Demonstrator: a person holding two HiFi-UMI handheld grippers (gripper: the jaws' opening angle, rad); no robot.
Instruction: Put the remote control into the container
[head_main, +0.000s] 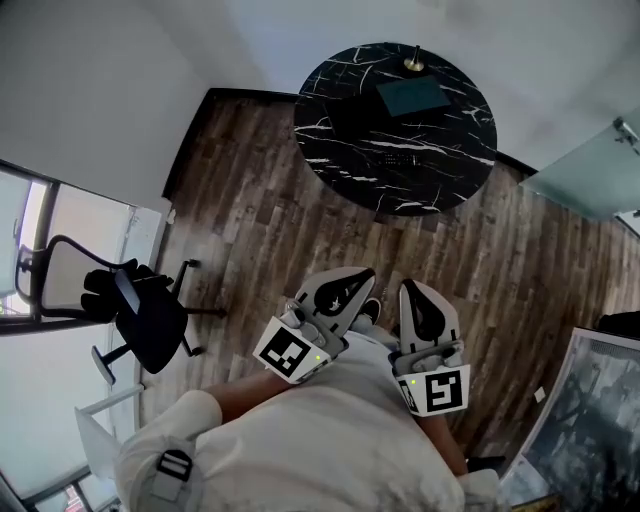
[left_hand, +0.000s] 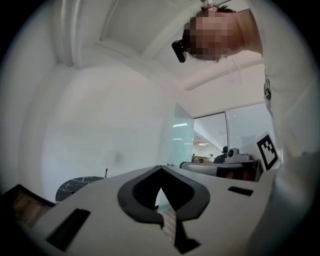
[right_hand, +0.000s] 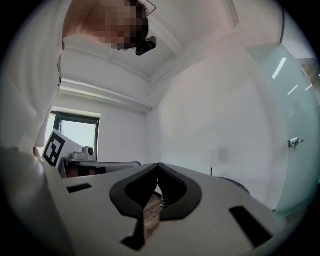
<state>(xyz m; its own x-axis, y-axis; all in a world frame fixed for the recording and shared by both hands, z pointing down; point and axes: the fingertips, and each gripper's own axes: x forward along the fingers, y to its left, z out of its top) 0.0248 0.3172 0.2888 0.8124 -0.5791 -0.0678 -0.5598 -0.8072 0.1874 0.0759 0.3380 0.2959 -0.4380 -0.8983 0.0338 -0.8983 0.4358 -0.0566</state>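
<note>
The person holds both grippers close to the chest, level and side by side. I judge this a ready pose, since the round black marble table (head_main: 330, 120) stands well apart at 12 o'clock across the wooden floor and nothing is within reach. The left gripper (head_main: 362, 276) has its jaws brought together with nothing between them; the right gripper (head_main: 411, 288) is likewise fully closed and empty. On the table a dark rectangular container (head_main: 410, 95) lies toward 1 o'clock, with a small brass object (head_main: 413, 63) just beyond it. The remote control does not show plainly; a faint dotted streak (head_main: 400, 158) toward the table's 6 o'clock edge may be it, black on black. If so, its long axis runs 9 to 3, and I cannot tell which end leads. An office chair (head_main: 140, 315) stands at 9 o'clock.
</note>
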